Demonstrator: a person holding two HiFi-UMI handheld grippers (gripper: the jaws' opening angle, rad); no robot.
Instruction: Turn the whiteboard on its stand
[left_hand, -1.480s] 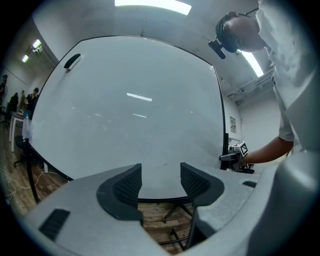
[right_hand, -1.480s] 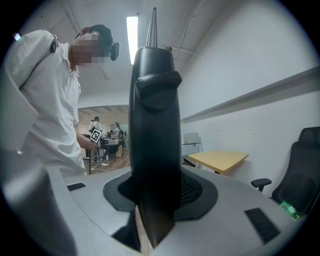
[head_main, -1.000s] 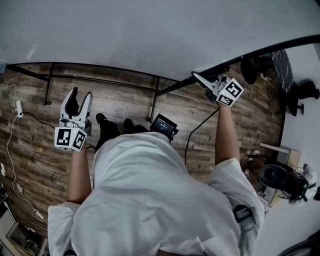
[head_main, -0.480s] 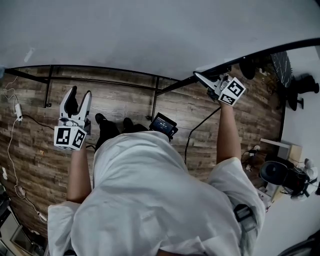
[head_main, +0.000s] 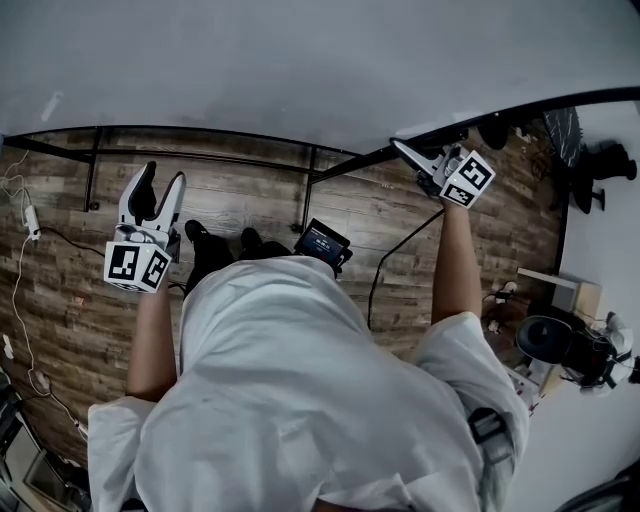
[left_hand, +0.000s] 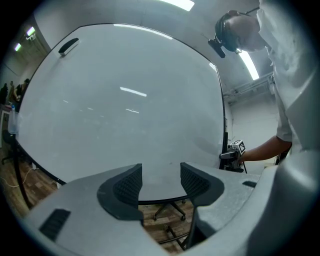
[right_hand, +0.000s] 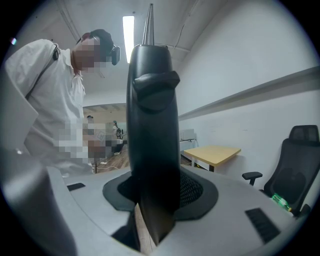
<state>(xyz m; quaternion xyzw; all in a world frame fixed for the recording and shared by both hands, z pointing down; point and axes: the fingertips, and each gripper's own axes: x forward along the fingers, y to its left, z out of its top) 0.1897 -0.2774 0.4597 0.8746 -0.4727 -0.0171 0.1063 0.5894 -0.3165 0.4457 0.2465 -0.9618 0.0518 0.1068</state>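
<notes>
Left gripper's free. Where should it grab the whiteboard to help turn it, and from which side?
Probably the black frame edge of the whiteboard, approached edge-on at the rim nearest it, as the right gripper clamps the side rim. The face is broad and flat, nothing to pinch; only the thin rim fits between the left gripper's open jaws.

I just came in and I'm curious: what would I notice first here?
The huge whiteboard, filling the top of the head view. The right tool is shut on its black frame at upper right, while the left tool hangs open over the wooden floor.
</notes>
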